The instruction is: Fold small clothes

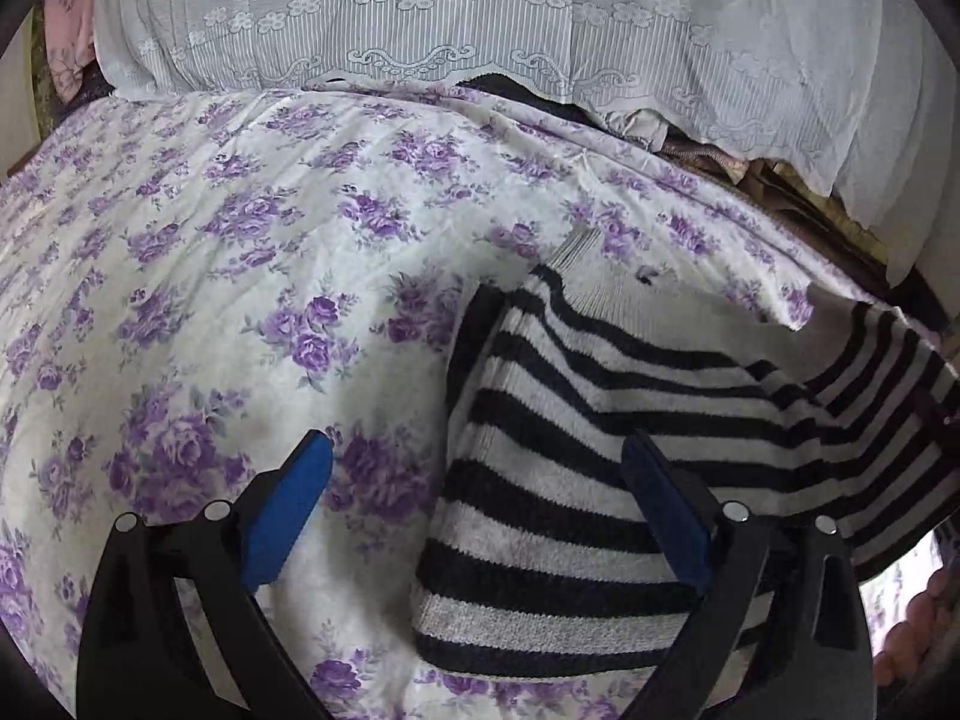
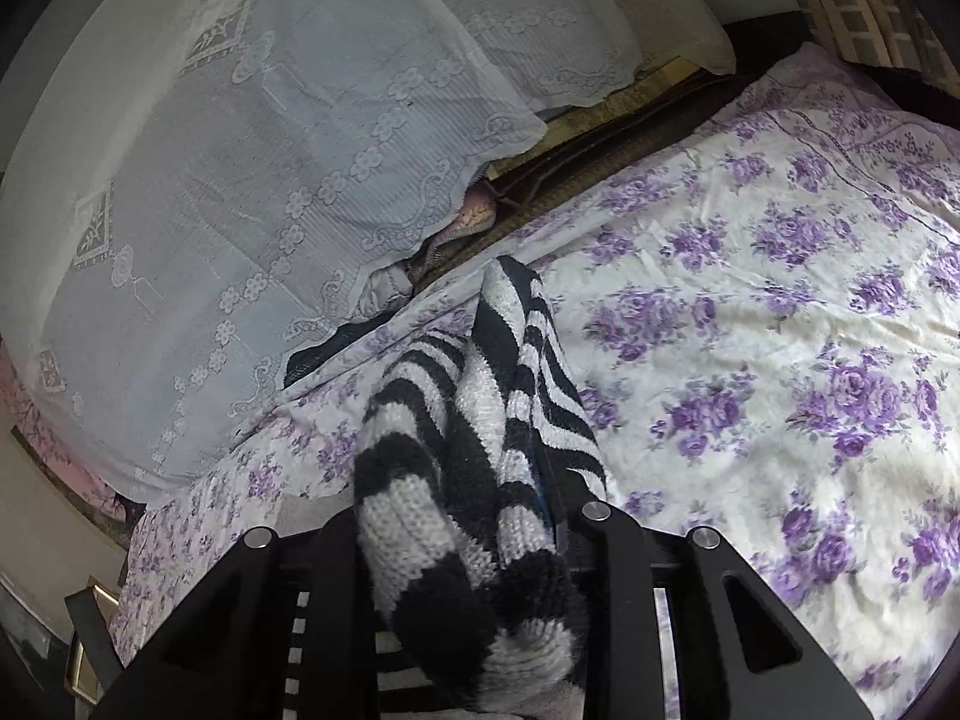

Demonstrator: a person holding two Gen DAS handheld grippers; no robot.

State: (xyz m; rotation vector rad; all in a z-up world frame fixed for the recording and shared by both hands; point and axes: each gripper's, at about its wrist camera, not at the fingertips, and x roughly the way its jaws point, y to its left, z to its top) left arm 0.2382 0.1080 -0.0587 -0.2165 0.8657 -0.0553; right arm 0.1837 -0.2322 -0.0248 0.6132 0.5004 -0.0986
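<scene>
Right wrist: claw (image 2: 480, 540) on striped sweater (image 2: 420, 480)

Coarse matt knit on the striped sweater (image 1: 570, 450); smooth printed cotton bedsheet (image 1: 240, 240); sheer lace cloth (image 1: 420, 18); matt black plastic left hand-held gripper (image 1: 480, 504).

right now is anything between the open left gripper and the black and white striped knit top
Nothing visible. The left gripper hangs open right over the black and white striped knit top on the purple floral bedsheet.
</scene>
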